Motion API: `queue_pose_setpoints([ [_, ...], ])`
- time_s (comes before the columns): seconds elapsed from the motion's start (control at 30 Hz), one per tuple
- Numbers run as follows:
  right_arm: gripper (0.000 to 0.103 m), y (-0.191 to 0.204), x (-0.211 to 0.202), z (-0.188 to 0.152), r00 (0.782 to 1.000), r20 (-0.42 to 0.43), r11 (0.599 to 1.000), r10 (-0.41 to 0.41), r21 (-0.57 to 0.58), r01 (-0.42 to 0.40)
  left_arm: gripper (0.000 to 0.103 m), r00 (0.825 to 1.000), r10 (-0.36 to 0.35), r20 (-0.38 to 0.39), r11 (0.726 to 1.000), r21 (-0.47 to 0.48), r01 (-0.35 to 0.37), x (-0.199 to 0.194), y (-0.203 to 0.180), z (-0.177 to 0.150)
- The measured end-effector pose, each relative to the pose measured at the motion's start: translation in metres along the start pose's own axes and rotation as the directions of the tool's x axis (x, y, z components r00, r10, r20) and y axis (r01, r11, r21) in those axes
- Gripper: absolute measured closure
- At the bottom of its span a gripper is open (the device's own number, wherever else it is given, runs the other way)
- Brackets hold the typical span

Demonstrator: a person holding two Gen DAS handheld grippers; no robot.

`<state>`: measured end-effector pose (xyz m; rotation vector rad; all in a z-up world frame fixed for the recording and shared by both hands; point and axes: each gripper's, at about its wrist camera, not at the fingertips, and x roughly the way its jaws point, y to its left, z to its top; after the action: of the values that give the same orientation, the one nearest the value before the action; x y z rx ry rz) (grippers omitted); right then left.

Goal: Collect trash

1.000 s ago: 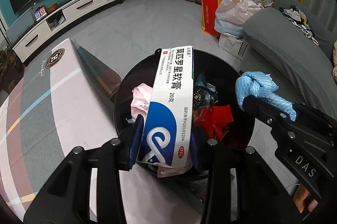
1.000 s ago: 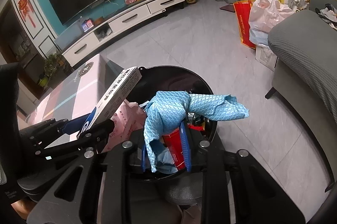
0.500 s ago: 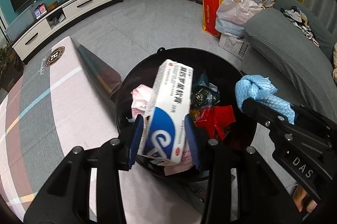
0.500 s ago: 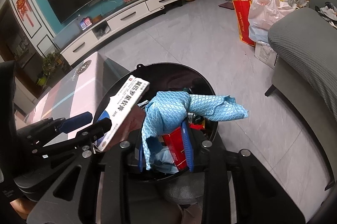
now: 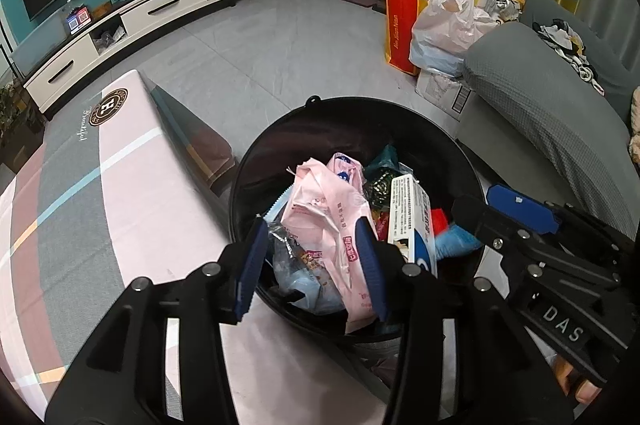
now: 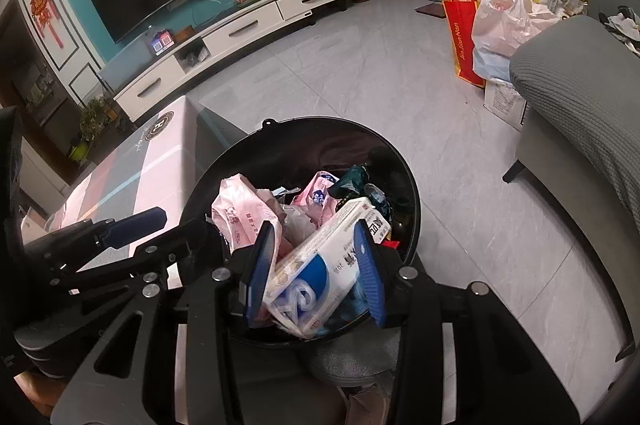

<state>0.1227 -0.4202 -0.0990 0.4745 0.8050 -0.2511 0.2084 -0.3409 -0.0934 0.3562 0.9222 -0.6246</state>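
The black round bin stands below both grippers, full of wrappers. A white and blue medicine box lies in it beside a pink plastic bag, and a blue cloth lies by the box. My left gripper hovers over the bin's near rim with its jaws opening and nothing gripped. My right gripper hangs over the same bin, jaws opening; the box shows between its fingers but lies loose in the bin. Each gripper also shows in the other's view: right gripper, left gripper.
A low table with a pink and grey cover touches the bin's left side. A grey sofa stands to the right. Shopping bags and a cardboard box sit on the tiled floor beyond; a white TV cabinet lines the far wall.
The left gripper let go of the medicine box and the right gripper let go of the blue cloth. Both things dropped into the bin, and both pairs of jaws stand wider.
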Motion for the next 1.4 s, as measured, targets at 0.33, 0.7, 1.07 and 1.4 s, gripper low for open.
queue_pose_setpoints([
  [0.33,0.046,0.003,-0.009,0.000,1.000,0.019,1.000,-0.008,-0.001,0.008,0.039,1.000,0.003,0.018,1.000,-0.012,-0.002,-0.012,0.008,-0.001],
  [0.7,0.016,0.008,-0.028,-0.004,0.996,0.014,0.996,-0.084,-0.021,0.085,0.010,0.998,0.045,0.040,0.998,-0.053,-0.043,-0.041,0.028,-0.013],
  [1.07,0.003,0.033,-0.097,-0.008,0.980,0.104,0.981,-0.170,-0.080,0.179,0.003,0.987,0.098,0.127,0.995,-0.046,-0.092,-0.125,0.033,-0.038],
  [1.4,0.003,0.052,-0.153,-0.017,0.958,0.189,0.971,-0.217,-0.058,0.231,0.003,0.983,0.053,0.177,0.993,-0.112,-0.034,-0.197,0.039,-0.057],
])
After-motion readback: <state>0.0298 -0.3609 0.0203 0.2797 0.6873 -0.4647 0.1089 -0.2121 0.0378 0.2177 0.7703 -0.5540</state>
